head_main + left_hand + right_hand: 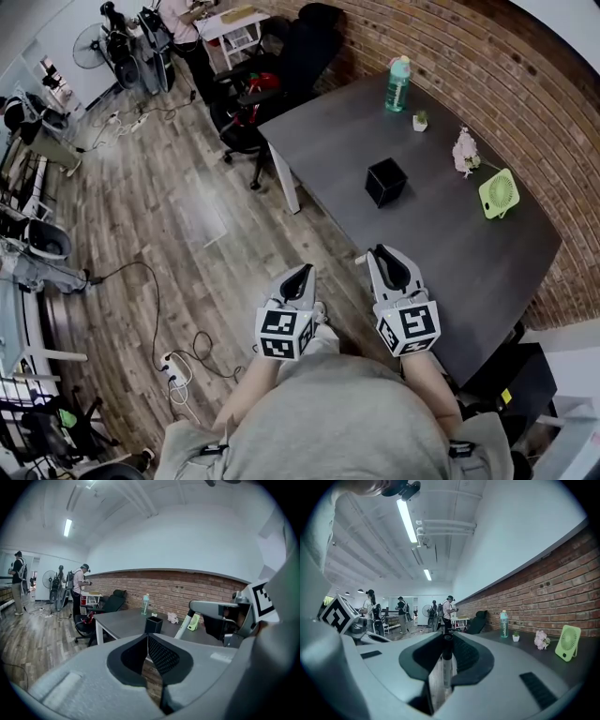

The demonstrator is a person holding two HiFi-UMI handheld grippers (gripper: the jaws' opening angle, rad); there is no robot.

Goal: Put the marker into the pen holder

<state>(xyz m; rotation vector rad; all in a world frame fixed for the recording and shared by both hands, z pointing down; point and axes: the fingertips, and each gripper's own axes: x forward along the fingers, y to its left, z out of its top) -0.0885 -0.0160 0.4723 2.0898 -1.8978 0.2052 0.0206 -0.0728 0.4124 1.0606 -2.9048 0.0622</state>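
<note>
Jaws on my right gripper (pixel 446 638) are clenched on the marker (pixel 446 665). It stands upright between the pads, with its dark cap at the top and its pale barrel running down below the jaws. Jaws on my left gripper (pixel 147 637) are pressed together at the tips, with nothing between them.

From the head view, the 2 grippers sit side by side just in front of me. The left one (pixel 296 280) is over the wood floor (pixel 187 234), and the right one (pixel 388 266) is at the near edge of the dark table (pixel 469 253). The marker's pale end pokes out beside the right gripper's tip.

The black pen holder (pixel 385 181) stands upright near the middle of the table, well ahead of both grippers and touching neither. In the left gripper view, the pen holder (pixel 153 625) shows just above that gripper's closed tips.

Farther along the table by the brick wall (pixel 525 94) are a green fan (pixel 499 194), a pink flower bunch (pixel 465 150), 1 small potted plant (pixel 420 121) and a teal bottle (pixel 397 84). A black office chair (pixel 246 127) sits at the table's far corner.
</note>
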